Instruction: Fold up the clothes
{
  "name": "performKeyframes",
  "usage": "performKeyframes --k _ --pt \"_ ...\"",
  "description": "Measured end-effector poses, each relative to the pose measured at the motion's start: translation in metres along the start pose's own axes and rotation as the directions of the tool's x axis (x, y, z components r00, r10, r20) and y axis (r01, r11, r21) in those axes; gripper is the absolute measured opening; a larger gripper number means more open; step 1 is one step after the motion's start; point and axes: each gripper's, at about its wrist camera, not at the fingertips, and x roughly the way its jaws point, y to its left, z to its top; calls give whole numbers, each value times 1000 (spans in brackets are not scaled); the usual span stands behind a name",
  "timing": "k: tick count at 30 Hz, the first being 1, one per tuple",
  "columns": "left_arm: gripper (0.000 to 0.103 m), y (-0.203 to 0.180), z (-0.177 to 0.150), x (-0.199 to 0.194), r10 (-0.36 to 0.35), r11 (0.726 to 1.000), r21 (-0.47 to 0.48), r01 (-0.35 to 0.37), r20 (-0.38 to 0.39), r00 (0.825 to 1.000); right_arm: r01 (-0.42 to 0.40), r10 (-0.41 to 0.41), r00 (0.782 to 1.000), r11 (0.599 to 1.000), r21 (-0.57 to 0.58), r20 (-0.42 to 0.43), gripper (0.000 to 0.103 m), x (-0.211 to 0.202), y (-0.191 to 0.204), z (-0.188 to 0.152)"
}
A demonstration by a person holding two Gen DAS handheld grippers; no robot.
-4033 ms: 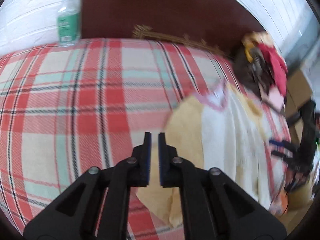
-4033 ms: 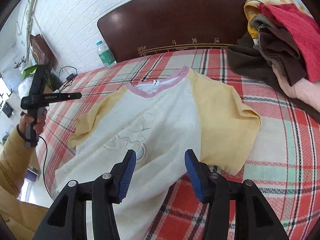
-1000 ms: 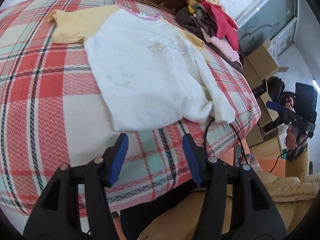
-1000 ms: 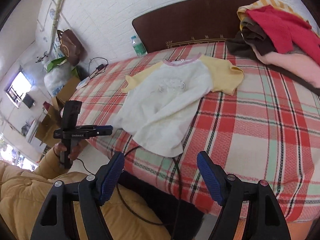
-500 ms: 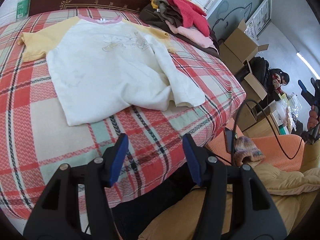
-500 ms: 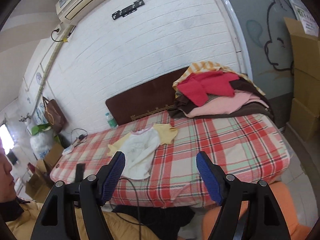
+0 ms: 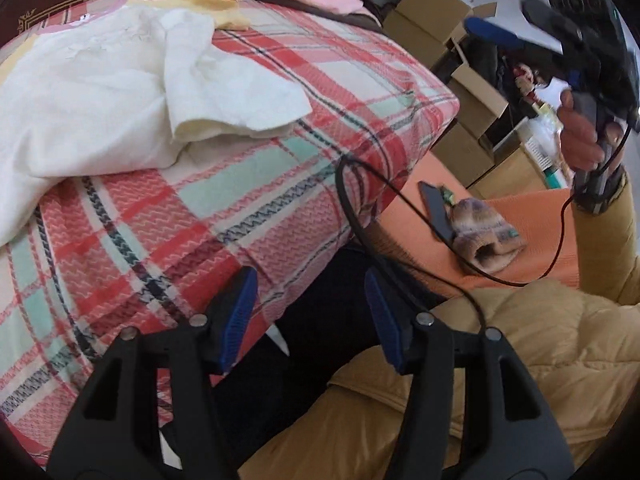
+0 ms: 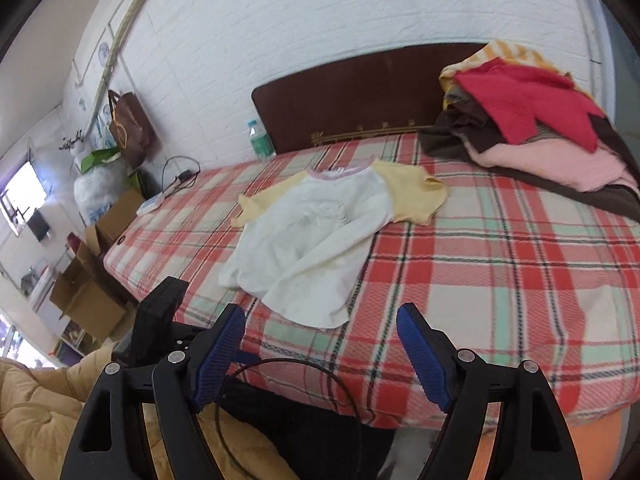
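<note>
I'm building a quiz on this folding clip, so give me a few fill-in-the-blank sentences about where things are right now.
1. The white shirt with yellow sleeves lies on the ____ bedspread.
2. Both the left gripper and the right gripper are ____ and hold nothing.
3. The pile of clothes sits against the brown ____.
4. The plastic bottle stands beside the headboard and has a ____ label.

Missing words: plaid; open; headboard; green
</note>
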Motion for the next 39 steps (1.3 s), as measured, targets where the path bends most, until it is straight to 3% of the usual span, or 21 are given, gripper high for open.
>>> performKeyframes --k 3,6,10,12,13,14,15,17,20,24,25,30,33,35,37,39 --pt "58 -2 -7 -12 54 999 4 -54 24 998 24 -29 997 997 -71 -72 80 65 9 2" --pt "58 19 -20 -45 66 995 -87 -56 113 991 64 -89 990 974 -216 -108 80 116 29 -1" --pt "58 61 -34 -85 170 967 -223 -124 204 964 72 -135 981 921 -384 -140 80 156 54 -14" --pt "59 81 -35 -96 232 948 -269 -171 212 949 92 -168 975 904 -418 -149 73 170 57 -17" --pt "59 89 -32 -96 261 938 -282 -200 197 945 106 -187 970 898 -427 -152 56 177 57 -17" --pt "59 97 -28 -94 280 932 -289 -221 182 943 105 -184 970 907 -408 -161 28 181 53 -16" --pt "59 104 -24 -90 292 927 -292 -236 169 941 77 -145 973 936 -344 -178 18 181 44 -11" --pt "59 115 -17 -82 297 922 -302 -240 159 941 4 -38 983 982 -191 -179 11 172 22 1" --pt "59 130 -2 -75 244 927 -332 -176 176 954 -148 152 981 988 34 -119 9 146 -13 17" --pt "59 140 11 -71 180 933 -346 -96 220 959 -280 291 957 913 298 7 8 122 -63 32" --pt "59 143 14 -70 168 933 -351 -79 232 958 -289 299 954 894 342 25 8 119 -73 33" --pt "59 157 24 -68 108 924 -381 -1 259 960 -137 173 984 897 421 -48 8 130 -107 19" --pt "59 152 22 -62 32 931 -361 54 227 973 -86 137 988 878 471 -75 11 136 -125 6" --pt "59 147 21 -58 1 938 -340 72 210 978 -96 151 986 859 502 -71 22 134 -132 -4" --pt "59 140 20 -56 -10 945 -318 74 198 980 -100 155 985 878 467 -80 41 131 -125 -8" --pt "56 134 21 -53 -19 951 -300 76 188 982 -88 137 986 908 409 -92 47 126 -112 -9"
